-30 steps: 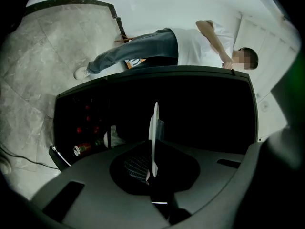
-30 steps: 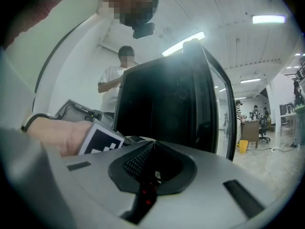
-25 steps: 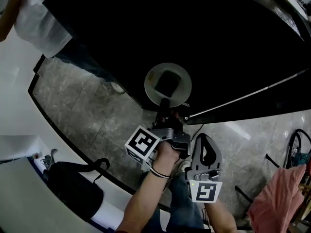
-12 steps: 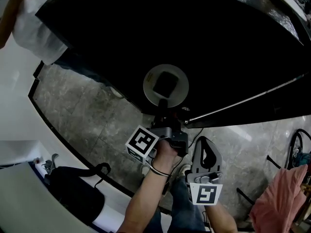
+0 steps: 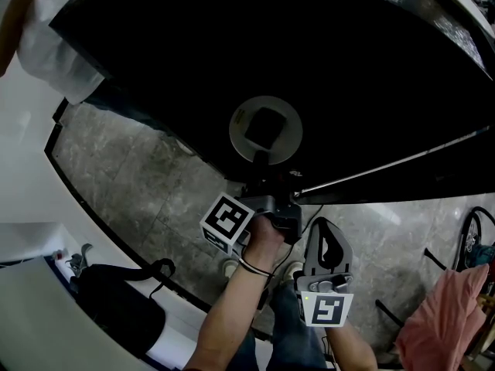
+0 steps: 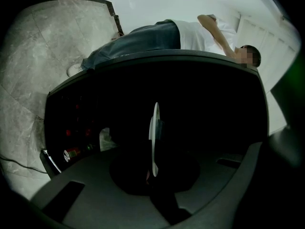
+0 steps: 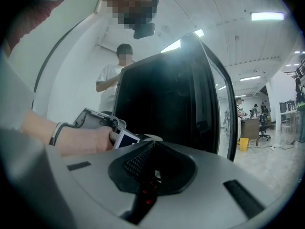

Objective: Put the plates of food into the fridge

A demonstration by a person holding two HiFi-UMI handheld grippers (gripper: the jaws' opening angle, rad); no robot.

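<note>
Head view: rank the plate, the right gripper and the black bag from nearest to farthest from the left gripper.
1. plate: just ahead of the left gripper, rim clamped in its jaws.
2. right gripper: beside it, to the lower right.
3. black bag: far off at lower left.

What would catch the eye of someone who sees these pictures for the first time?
First the round white plate with a dark square piece of food, held by its near rim in the left tongs at the middle of the head view. Behind it looms the big black fridge, and at the upper left a person in a white shirt stands beside it.
</note>
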